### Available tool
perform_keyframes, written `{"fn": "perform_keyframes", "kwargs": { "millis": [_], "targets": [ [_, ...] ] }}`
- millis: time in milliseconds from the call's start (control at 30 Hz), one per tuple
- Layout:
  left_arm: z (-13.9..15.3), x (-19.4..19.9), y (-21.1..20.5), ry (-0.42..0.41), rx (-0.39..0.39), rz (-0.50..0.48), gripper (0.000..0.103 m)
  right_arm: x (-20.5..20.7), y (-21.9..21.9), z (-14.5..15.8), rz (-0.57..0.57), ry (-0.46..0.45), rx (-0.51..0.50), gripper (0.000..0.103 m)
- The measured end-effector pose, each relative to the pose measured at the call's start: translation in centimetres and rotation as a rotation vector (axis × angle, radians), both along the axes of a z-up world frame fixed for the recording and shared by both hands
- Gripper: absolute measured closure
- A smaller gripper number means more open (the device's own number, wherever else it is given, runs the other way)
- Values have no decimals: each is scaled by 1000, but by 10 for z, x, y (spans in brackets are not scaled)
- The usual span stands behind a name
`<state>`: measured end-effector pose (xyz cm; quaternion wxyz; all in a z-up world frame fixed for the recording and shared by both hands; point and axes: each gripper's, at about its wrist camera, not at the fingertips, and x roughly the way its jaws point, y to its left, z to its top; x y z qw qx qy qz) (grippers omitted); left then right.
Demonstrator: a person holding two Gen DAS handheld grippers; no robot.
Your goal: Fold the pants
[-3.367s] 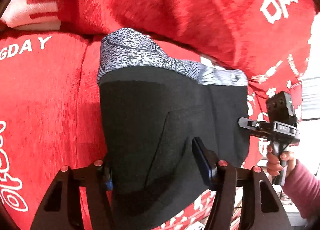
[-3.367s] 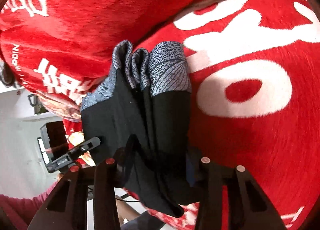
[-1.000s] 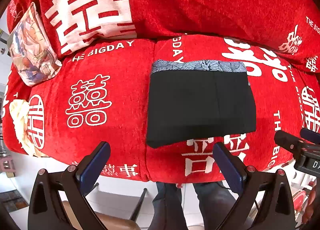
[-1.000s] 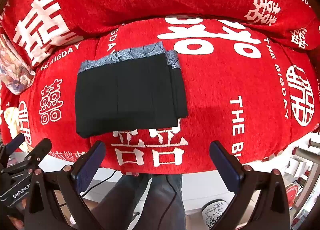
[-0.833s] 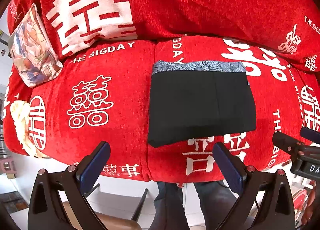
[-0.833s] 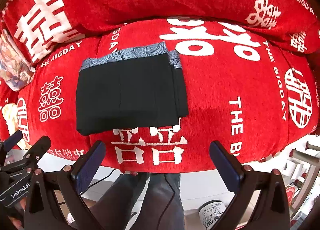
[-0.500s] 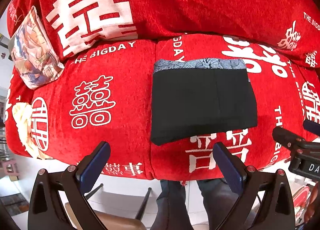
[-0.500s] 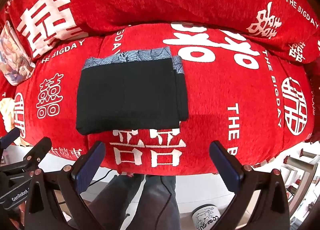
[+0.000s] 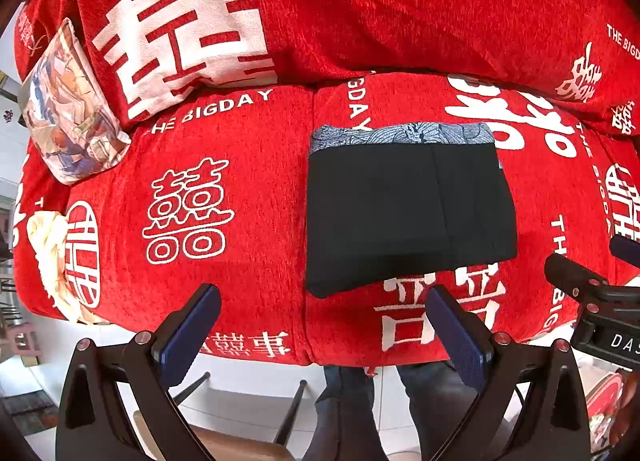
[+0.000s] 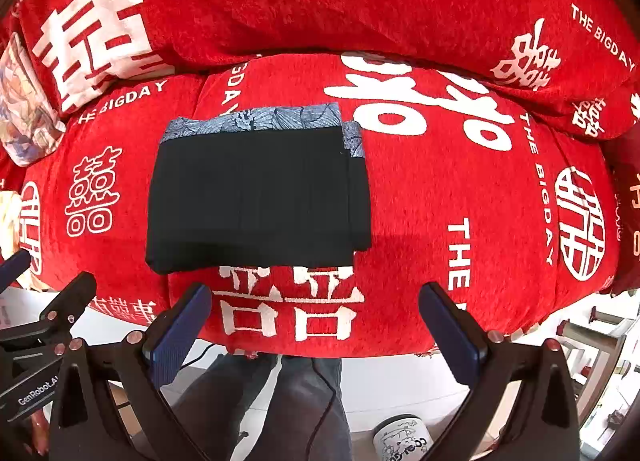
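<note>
The black pants (image 9: 408,209) lie folded into a flat rectangle on the red sofa seat, their grey patterned waistband (image 9: 400,135) along the far edge. In the right wrist view the pants (image 10: 256,197) sit left of centre, with a second layer peeking out on the right side. My left gripper (image 9: 320,301) hovers open in front of the sofa edge, apart from the cloth. My right gripper (image 10: 312,301) is open too and holds nothing. The right gripper's body (image 9: 592,301) shows at the right edge of the left wrist view.
The red sofa (image 9: 224,189) with white lettering has a tall backrest (image 9: 360,1). A printed cushion (image 9: 72,113) leans at its left end. A person's legs (image 10: 280,401) in dark trousers stand below the sofa front. A white cup (image 10: 404,441) sits on the floor.
Both grippers let go of the pants and pulled back from the sofa. The pants now lie flat and folded; over the last second the views drifted back only slightly.
</note>
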<state>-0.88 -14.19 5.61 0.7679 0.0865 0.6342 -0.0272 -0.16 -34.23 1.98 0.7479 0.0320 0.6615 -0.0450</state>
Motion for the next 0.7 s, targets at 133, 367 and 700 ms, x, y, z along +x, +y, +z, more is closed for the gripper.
{"fn": "perform_keyframes", "kwargs": {
  "millis": [133,367,700],
  "targets": [
    [0,1,-1,-8,20,-8,0,1,0,0,1,0,-1,0],
    [1,1,-4,-9,12,-16,0,2,0,0,4,1,-2,0],
    [2,1,-6,-20,28,-24,0,4,0,-1,8,2,-3,0]
  ]
}}
